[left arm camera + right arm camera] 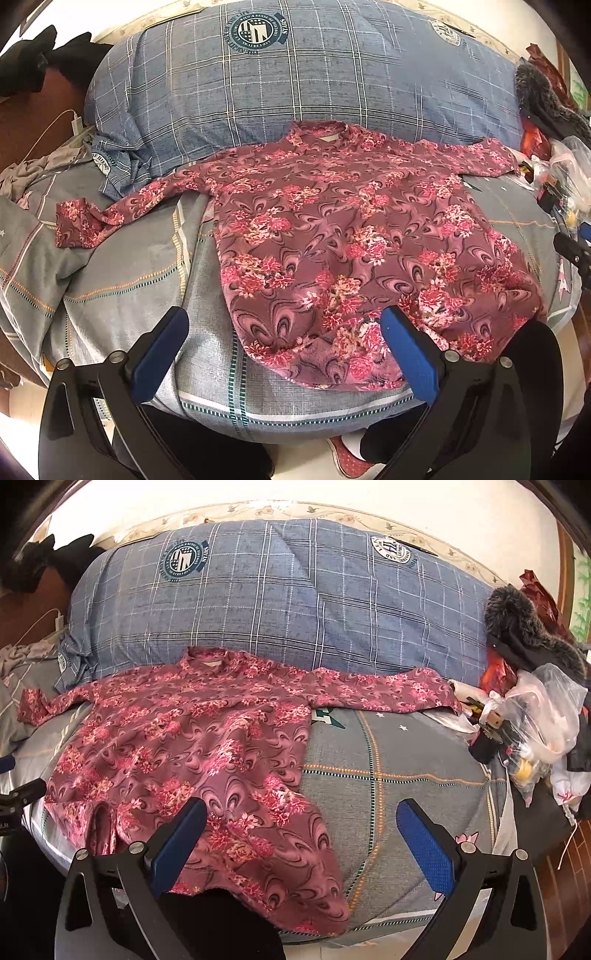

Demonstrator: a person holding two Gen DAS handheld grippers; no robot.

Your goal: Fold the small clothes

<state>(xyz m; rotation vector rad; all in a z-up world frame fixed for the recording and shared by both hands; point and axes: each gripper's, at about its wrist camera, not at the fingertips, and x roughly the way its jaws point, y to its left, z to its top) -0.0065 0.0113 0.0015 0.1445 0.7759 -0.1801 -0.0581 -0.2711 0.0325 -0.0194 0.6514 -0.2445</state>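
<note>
Surface: floral shirt [332, 229] is laid flat on grey bedsheet [122, 266], blue plaid quilt [295, 81] behind.
Left gripper [284, 343]: fingers spread apart, nothing held.
Right gripper [301, 834]: fingers spread apart, nothing held.
Right view only: plastic bag [546, 716] is seen in full.

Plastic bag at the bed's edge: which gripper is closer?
Right. The right gripper hangs open at the shirt's hem, with the plastic bag just beyond its outer finger. The left gripper is open farther along the hem.
</note>
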